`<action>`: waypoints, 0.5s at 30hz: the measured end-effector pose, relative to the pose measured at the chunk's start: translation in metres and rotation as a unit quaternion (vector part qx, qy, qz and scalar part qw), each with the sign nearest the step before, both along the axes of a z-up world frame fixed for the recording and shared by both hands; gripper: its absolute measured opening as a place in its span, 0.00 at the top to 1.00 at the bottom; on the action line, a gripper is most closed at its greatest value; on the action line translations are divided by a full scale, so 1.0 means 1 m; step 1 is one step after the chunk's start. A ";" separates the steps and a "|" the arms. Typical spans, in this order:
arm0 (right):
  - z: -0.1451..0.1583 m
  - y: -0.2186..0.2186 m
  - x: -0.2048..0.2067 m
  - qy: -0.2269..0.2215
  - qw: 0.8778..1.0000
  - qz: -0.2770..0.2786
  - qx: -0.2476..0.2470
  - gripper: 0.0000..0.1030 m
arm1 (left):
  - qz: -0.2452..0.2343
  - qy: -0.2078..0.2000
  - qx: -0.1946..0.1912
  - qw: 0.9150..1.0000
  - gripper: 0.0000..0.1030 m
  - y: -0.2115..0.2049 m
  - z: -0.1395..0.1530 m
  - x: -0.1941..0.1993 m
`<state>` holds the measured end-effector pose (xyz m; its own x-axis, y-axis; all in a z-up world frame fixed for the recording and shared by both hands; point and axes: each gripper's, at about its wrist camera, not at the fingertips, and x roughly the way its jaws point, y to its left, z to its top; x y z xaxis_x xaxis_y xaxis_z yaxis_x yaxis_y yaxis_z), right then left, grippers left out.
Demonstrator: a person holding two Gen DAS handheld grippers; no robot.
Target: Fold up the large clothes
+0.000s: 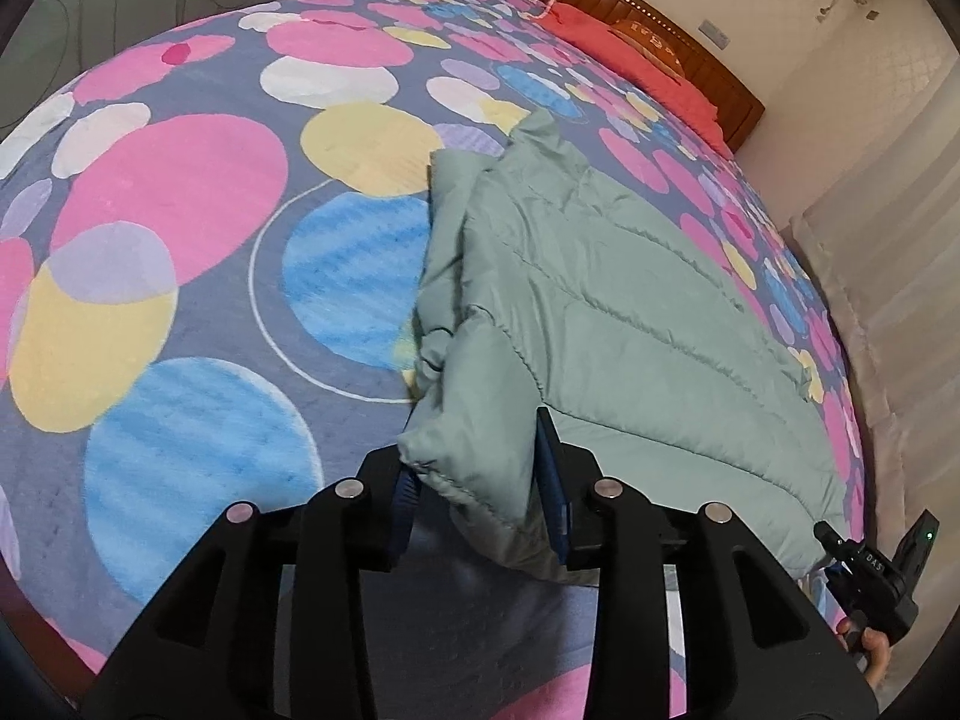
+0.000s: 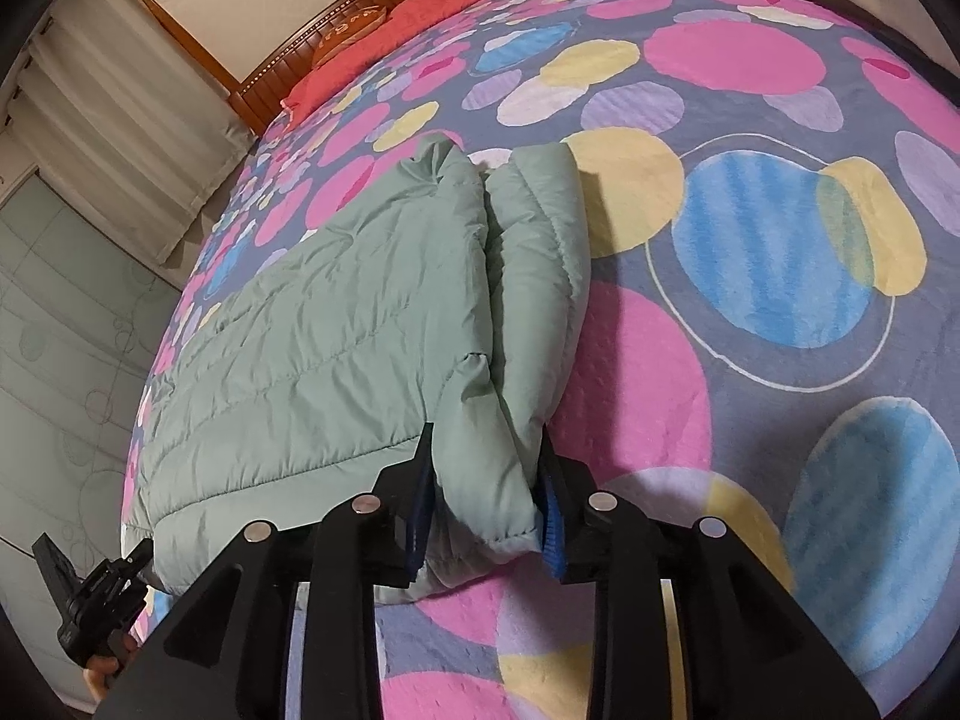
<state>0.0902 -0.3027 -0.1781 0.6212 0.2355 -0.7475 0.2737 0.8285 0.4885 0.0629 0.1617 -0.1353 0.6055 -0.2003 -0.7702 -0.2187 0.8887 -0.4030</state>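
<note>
A pale green quilted puffer jacket (image 1: 630, 324) lies spread on the bed, seen also in the right wrist view (image 2: 336, 324). My left gripper (image 1: 480, 468) is shut on the jacket's near left corner, with padded fabric bulging between its blue pads. My right gripper (image 2: 486, 480) is shut on the jacket's near right corner, where a folded-in sleeve (image 2: 534, 276) runs along the edge. Each view shows the other gripper at the far corner: the right one (image 1: 864, 564) and the left one (image 2: 96, 594).
The bed is covered by a blanket with big pink, blue and yellow circles (image 1: 180, 192). A red pillow (image 1: 606, 42) and wooden headboard (image 1: 660, 30) are at the far end. Curtains (image 2: 132, 120) and a patterned wardrobe (image 2: 54, 360) stand beside the bed.
</note>
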 end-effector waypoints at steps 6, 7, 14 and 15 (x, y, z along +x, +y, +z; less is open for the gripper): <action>0.006 -0.005 -0.005 0.001 1.000 -0.003 -0.006 0.70 | 0.005 -0.001 0.000 1.000 0.52 0.014 0.008 0.001; 0.008 -0.005 -0.005 0.001 1.000 -0.003 -0.007 0.70 | 0.005 -0.002 0.000 1.000 0.51 0.016 0.010 0.003; 0.016 -0.008 -0.008 0.005 0.999 -0.010 -0.035 0.70 | -0.011 -0.003 0.023 1.000 0.48 0.018 0.018 0.017; 0.018 -0.008 -0.008 0.006 0.999 -0.011 -0.041 0.70 | -0.014 -0.003 0.027 1.000 0.48 0.017 0.019 0.020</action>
